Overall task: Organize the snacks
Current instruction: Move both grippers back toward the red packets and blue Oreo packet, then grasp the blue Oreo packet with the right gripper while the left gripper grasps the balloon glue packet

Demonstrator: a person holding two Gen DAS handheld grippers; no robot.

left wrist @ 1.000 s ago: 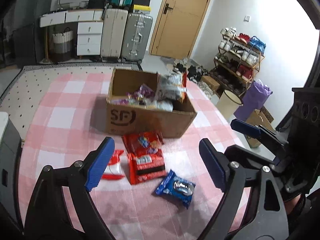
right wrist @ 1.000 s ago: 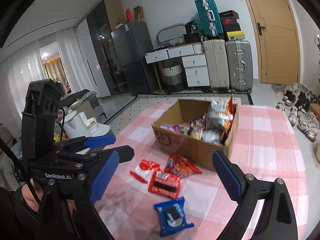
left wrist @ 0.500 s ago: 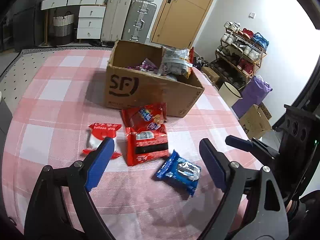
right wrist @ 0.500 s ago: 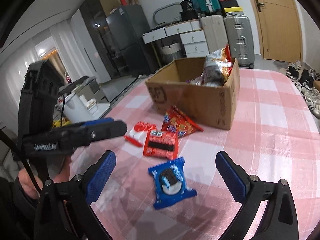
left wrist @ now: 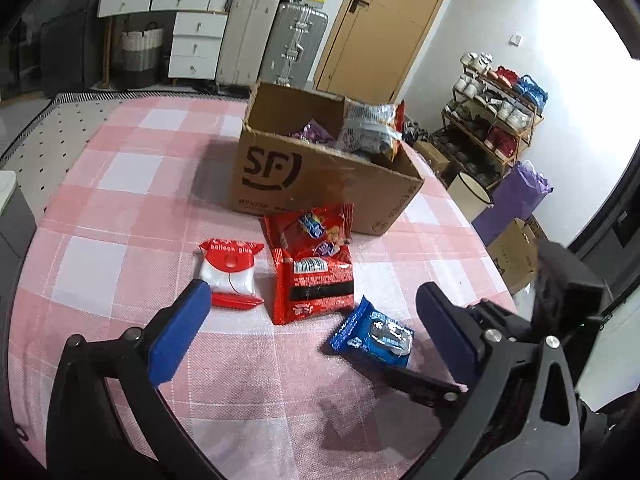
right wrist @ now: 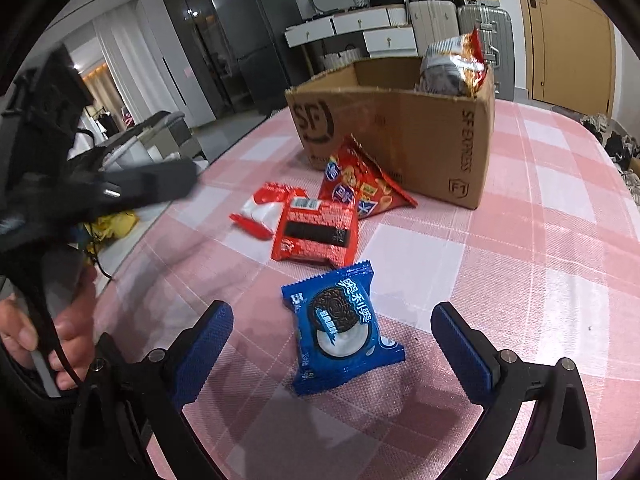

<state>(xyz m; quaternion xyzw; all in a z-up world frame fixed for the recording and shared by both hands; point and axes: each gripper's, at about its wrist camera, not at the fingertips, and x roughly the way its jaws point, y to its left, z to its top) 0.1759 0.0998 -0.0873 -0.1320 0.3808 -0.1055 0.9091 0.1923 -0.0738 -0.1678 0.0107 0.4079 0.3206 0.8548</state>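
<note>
Left gripper: tilted down toward the table, jaws opening, nothing between the pads; the red-and-white packet lies just beyond its left finger. A bare hand grips the handle of this tool, seen at the left edge of the right wrist view.

Right gripper: tilted down over the blue cookie packet, jaws spread wide and not touching it. The packet sits between and just ahead of the two pads, flat on the pink checked cloth.

Surroundings: a red wafer packet lies beyond the blue one, close but apart. A red snack bag leans against the cardboard box. The box holds more snacks; a silver bag stands up above its rim. Nothing blocks either gripper.

Orientation: the blue packet's long axis runs away from the right gripper, slanted slightly left at its far end.
</note>
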